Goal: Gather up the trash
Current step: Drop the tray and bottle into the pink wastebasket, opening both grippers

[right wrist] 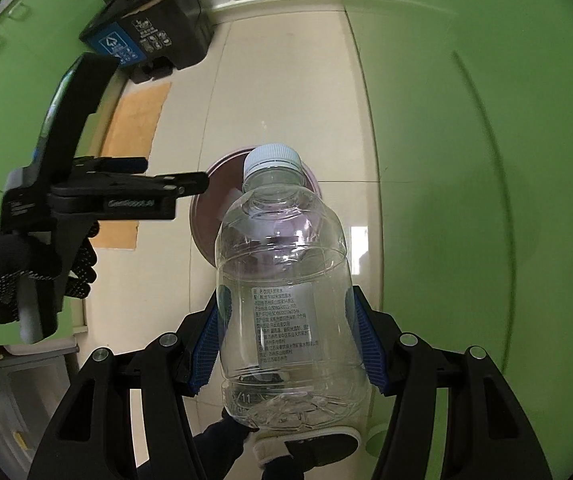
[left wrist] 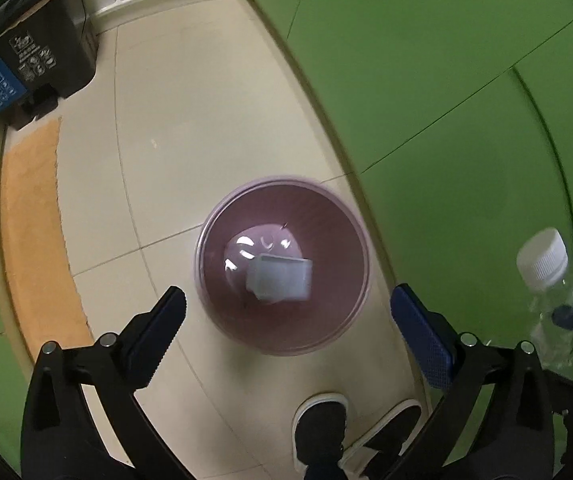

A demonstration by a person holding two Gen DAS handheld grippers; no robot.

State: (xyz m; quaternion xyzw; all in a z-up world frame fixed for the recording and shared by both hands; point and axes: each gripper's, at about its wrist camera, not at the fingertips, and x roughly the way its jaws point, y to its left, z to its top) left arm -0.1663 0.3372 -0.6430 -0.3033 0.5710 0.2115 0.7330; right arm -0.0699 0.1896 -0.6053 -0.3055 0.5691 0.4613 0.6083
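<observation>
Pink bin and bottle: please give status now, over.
Left gripper jaws open, empty, above pink bin. White piece lies in bin. Right gripper jaws shut on clear bottle, cap toward bin. Nothing in the way.

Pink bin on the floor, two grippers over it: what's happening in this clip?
A person with a handheld gripper in each hand is collecting trash. The right gripper is clamped on a clear plastic bottle with a white cap, held above the pink bin. The left gripper hangs over the bin with its jaws wide open and nothing between them. A white container is in the bin.
</observation>
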